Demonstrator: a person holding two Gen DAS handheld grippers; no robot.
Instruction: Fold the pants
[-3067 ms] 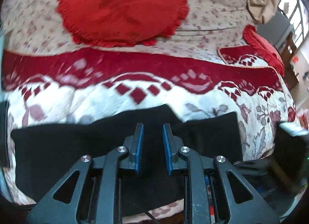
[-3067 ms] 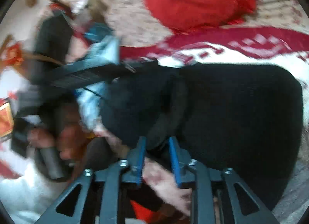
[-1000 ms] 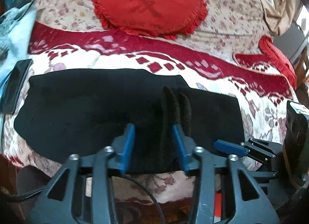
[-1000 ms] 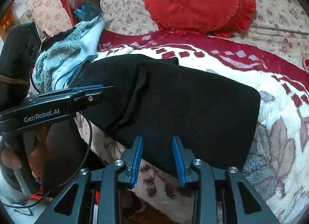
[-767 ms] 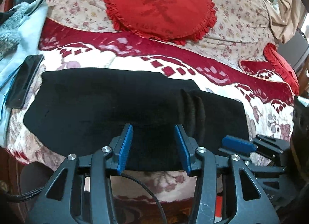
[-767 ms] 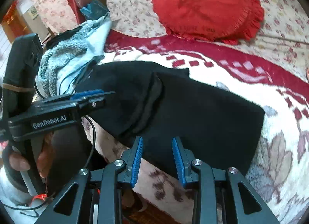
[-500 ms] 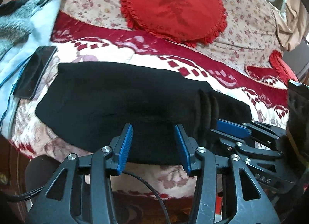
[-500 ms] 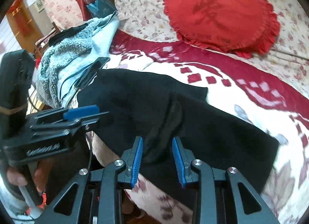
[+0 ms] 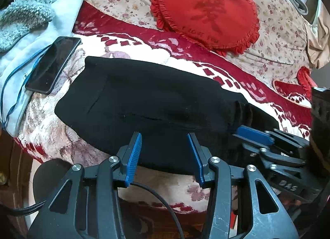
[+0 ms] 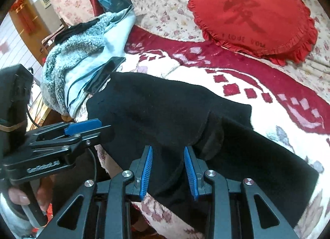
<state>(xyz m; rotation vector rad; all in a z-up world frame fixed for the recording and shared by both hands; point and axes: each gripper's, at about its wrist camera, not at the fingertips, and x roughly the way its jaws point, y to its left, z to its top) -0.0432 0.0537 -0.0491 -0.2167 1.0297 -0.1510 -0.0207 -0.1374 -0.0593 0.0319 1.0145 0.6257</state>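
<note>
Left wrist: one black pants (image 9: 156,103), one phone (image 9: 54,64), perhaps two cushions; both grippers' fingers (image 9: 133,156) apart, empty.

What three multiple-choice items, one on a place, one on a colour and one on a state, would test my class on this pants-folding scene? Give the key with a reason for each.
1. Where does the phone lie?
A. On the red cushion
B. Beside the end of the pants, on the pale blue garment's edge
C. Between the left gripper's fingers

2. What colour are the pants?
A. Black
B. Grey
C. Red

3. How do the jaws of the right gripper stand?
A. Shut tight on the phone
B. Apart, gripping nothing
C. Clamped on the cushion

Key:
1 B, the phone rests by the pants' end, partly on the pale blue garment.
2 A, the cloth on the blanket is black.
3 B, a gap shows between both blue pads, with the pants only lying beyond them.
</note>
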